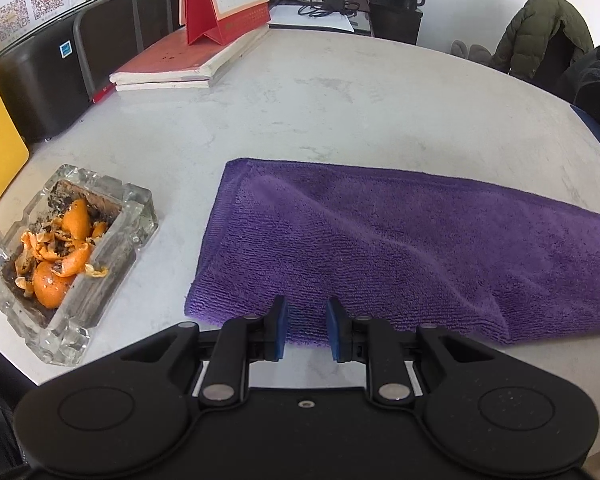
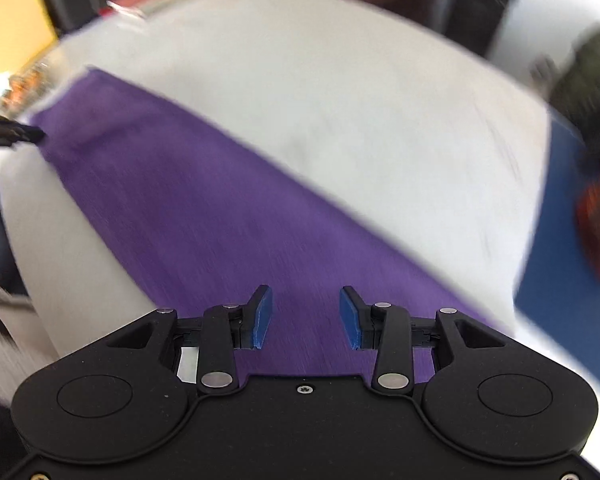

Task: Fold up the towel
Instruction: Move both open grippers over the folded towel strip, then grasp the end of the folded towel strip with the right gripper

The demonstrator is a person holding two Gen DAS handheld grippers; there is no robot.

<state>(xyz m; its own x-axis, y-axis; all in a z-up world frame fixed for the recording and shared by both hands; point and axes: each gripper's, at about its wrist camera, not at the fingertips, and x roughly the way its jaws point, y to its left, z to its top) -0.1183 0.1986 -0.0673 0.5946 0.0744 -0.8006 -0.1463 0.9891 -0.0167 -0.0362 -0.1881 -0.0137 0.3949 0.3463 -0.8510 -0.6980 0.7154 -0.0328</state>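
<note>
We've got the purple towel (image 1: pixel 380 248) lying flat on the table (image 1: pixel 300 112). Beside it, a glass ashtray (image 1: pixel 66 264) full of orange peel (image 1: pixel 58 256) and, probably, ash. Left gripper (image 1: pixel 307 326) and right gripper (image 2: pixel 306 316): jaws apart, empty.

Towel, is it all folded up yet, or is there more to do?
Not yet. The towel already looks folded once into a long strip, flat on the table. Nothing is in hand: the left gripper and right gripper are open over its near edge. Still left: folding the strip shorter.
</note>
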